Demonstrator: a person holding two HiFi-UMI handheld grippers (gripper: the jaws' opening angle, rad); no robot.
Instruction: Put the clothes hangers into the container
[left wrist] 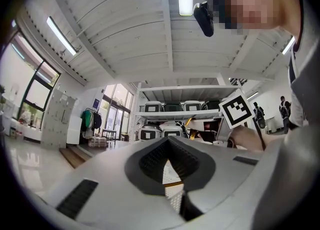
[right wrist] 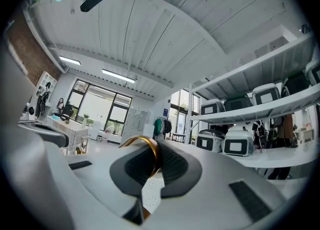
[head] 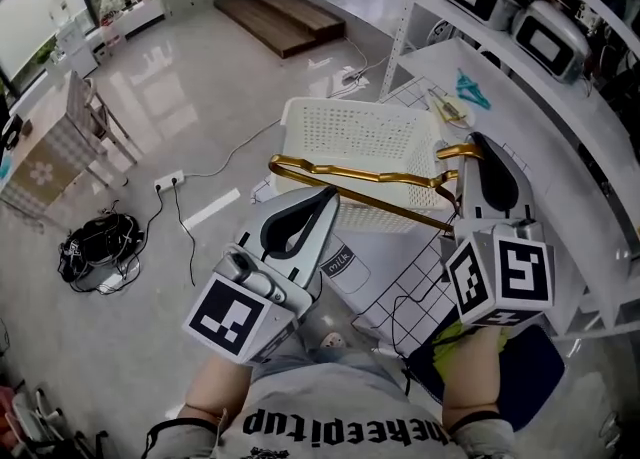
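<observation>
A gold clothes hanger hangs level over the white perforated basket. My right gripper is shut on its hook at the basket's right rim. In the right gripper view the gold hook curves between the dark pads. My left gripper sits at the basket's near side, close to the hanger's lower bar, with its jaws shut tip to tip and nothing between them. The left gripper view shows, through the gap below the closed tips of the left gripper, a piece of the gold bar and the basket mesh behind.
A teal hanger lies on the white table at the right, under shelves of white devices. A wire grid panel leans below the basket. A black bag and cables lie on the floor to the left.
</observation>
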